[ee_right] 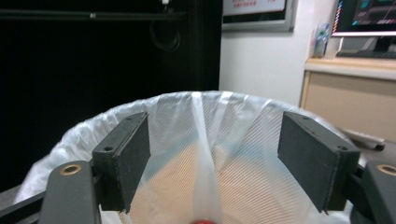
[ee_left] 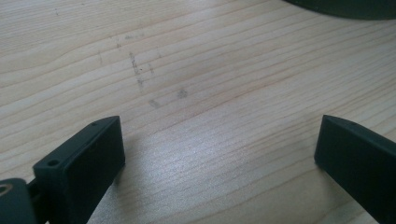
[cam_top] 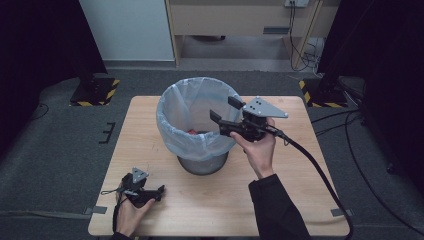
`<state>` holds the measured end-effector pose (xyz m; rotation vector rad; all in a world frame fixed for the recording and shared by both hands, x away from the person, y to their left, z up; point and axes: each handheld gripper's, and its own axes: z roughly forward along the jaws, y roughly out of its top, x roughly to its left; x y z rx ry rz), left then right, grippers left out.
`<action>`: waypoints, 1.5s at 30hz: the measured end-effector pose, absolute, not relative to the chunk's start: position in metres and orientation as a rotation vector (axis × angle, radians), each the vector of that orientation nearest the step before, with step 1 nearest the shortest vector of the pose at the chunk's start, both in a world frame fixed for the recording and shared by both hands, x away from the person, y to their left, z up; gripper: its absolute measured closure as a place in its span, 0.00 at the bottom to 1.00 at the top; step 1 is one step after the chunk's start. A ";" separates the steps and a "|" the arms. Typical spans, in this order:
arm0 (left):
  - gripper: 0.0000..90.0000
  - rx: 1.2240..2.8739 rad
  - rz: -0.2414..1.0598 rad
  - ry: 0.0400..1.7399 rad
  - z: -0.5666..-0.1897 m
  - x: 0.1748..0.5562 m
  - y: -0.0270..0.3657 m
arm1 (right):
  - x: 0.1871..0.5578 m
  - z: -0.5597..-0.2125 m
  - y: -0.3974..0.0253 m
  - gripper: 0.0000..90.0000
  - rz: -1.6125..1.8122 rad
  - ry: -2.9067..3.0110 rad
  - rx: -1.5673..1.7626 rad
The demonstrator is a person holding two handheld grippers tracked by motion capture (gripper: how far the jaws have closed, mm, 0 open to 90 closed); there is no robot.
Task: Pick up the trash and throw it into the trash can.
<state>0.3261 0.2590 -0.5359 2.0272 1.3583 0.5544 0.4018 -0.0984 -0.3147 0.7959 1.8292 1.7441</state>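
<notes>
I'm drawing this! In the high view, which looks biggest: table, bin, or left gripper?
1. table
2. bin
3. left gripper, though the bin stands taller, nearer the camera, so looks a bit bigger.

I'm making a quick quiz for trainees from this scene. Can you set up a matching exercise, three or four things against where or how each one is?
Things:
1. right tongs
2. left tongs
3. bin liner
4. red item

Places or states:
A. lying at the bottom inside the bin
B. open, held over the bin's rim
C. open, low over bare wood at the table's near left
D. pale, see-through, folded over the bin's rim

Pairs: 1-B, 2-C, 3-D, 4-A
</notes>
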 end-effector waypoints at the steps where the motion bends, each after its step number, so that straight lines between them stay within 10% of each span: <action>1: 0.01 2.027 0.555 1.358 -0.536 0.326 0.259 | 0.399 -0.312 -0.102 0.26 1.751 1.814 0.799; 45: 0.01 2.025 0.558 1.361 -0.536 0.326 0.259 | 0.345 -0.437 -0.209 0.20 1.518 1.924 1.059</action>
